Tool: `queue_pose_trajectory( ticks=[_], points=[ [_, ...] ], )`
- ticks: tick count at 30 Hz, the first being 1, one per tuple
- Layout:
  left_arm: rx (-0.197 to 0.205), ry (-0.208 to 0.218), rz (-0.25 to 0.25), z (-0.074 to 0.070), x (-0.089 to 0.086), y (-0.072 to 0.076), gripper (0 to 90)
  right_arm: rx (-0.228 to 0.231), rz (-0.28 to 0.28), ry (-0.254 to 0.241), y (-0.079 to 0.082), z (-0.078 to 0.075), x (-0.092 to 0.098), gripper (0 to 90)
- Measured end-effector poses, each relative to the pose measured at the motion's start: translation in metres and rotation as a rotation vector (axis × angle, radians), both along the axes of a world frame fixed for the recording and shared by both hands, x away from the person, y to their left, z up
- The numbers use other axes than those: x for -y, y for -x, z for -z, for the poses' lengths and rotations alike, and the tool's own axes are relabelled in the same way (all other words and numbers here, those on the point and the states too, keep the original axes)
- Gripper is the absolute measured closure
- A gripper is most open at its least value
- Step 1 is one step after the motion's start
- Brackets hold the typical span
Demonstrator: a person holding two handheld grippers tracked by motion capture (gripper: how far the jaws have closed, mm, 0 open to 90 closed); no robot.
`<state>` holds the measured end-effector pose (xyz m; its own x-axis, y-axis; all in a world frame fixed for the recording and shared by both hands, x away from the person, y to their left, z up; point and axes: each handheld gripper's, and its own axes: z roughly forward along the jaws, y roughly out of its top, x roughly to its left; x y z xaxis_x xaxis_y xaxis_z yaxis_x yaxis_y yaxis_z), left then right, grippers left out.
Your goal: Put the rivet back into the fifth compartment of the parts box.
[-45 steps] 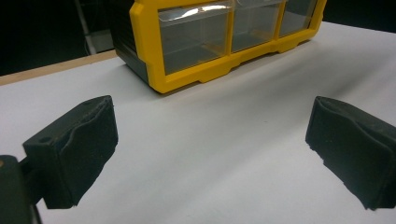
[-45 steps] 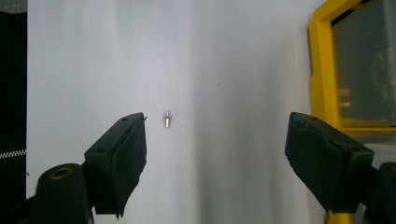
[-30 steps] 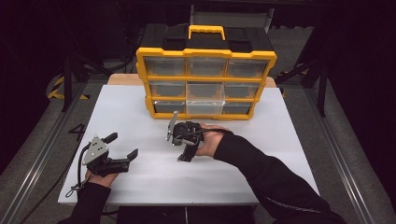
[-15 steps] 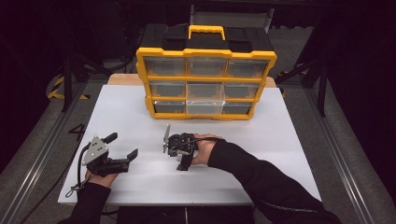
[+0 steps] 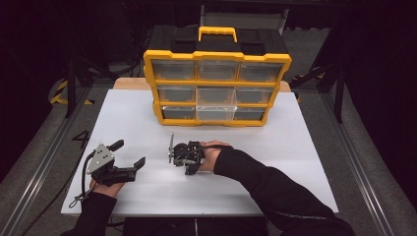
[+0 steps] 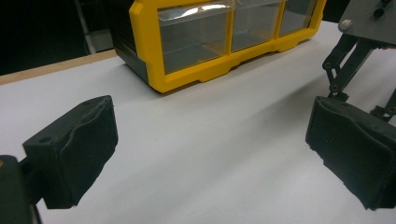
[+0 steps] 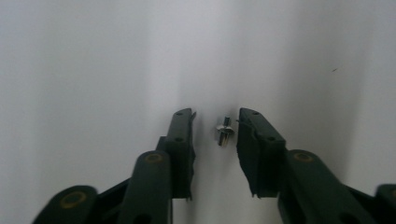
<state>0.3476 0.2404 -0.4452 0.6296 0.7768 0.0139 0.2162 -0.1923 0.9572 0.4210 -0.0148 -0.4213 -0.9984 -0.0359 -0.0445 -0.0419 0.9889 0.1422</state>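
A small silver bolt (image 7: 224, 131) lies on the white table (image 5: 305, 162). My right gripper (image 7: 215, 122) points down at it with one jaw on each side. Its jaws have just been closing; a narrow gap still shows between the pads and the bolt, so it is open. In the high view the right gripper (image 5: 187, 164) sits low on the table, in front of the yellow drawer organizer (image 5: 216, 88). My left gripper (image 5: 129, 154) rests at the near left, wide open with nothing between its pads (image 6: 79, 149).
The organizer (image 6: 187, 46) has clear drawers and a black top with a yellow handle, and stands at the back middle. The table's front edge runs just behind both hands. Dark floor and metal rails flank the table.
My right gripper has moved left and down onto the table, and its jaws have drawn in around the bolt. The left gripper has kept still.
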Motion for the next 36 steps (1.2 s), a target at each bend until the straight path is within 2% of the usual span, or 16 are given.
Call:
queue_pose_trajectory(
  ticks=[5, 11, 15, 21, 22, 28, 30, 36],
  points=[
    [0.000, 0.000, 0.000, 0.000, 0.000, 0.000, 3.2, -0.004, -0.005, 0.011, -0.001, 0.002, -0.002, 80.9],
    [0.000, 0.000, 0.001, 0.000, 0.000, 0.000, 3.2, 0.018, -0.022, 0.038, 0.001, -0.004, -0.002, 81.0],
    [-0.001, -0.001, 0.001, 0.000, 0.000, 0.000, 3.2, 0.012, -0.031, 0.022, 0.004, -0.015, -0.001, 80.9],
    [-0.006, 0.004, -0.002, 0.001, 0.001, 0.000, 3.2, 0.018, -0.050, 0.006, 0.007, -0.041, -0.001, 80.9],
    [-0.006, 0.004, -0.002, 0.001, 0.001, 0.000, 3.2, 0.018, -0.050, 0.006, 0.007, -0.041, -0.001, 80.9],
    [-0.008, 0.002, -0.001, 0.001, 0.000, -0.001, 3.2, 0.040, -0.064, -0.029, 0.006, -0.077, 0.001, 80.9],
    [-0.008, 0.002, -0.001, 0.001, 0.000, -0.001, 3.2, 0.056, -0.060, -0.051, 0.004, -0.091, 0.002, 80.9],
    [-0.007, 0.001, -0.001, 0.001, 0.000, -0.001, 3.2, 0.094, -0.047, -0.076, -0.001, -0.125, 0.007, 80.9]
  ],
)
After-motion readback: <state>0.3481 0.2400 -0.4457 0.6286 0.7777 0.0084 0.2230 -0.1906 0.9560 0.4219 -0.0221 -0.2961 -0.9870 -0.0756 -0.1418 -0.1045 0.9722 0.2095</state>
